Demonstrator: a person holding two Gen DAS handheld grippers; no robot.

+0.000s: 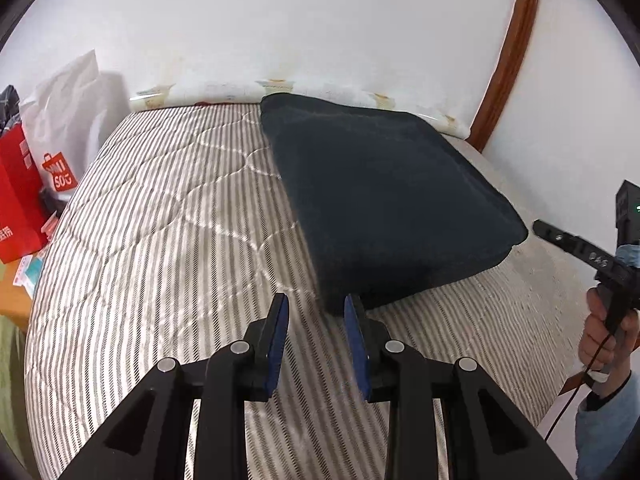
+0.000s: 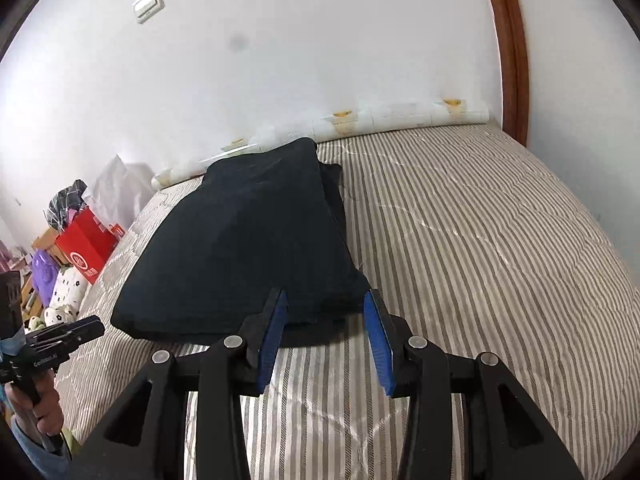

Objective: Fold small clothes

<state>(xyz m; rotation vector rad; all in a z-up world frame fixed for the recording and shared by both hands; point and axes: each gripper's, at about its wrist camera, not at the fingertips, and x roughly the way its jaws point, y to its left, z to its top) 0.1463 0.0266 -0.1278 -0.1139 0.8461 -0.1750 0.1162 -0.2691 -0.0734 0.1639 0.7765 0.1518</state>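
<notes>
While the dark garment (image 1: 384, 196) lay folded into a thick, neat rectangle on the striped mattress (image 1: 160, 220), close to the white wall (image 1: 320, 20), both grippers hung above the bed with nothing in them. The left gripper (image 1: 316, 312) had its jaws a little apart, just before the near corner of the garment, and the blue pads (image 1: 280, 344) pressed on no cloth. The right gripper (image 2: 326, 312) stood somewhat wider, also empty, over the near edge (its pads seemed clear of the fabric). I judged that the folding of this piece was nearly or fully done and the hands were free of it. If one more fold was wanted, the next move would call for pinching both near corners together, low enough to catch all layers. Otherwise the folded piece would need moving aside, gripped so that the layers did not slide open.
</notes>
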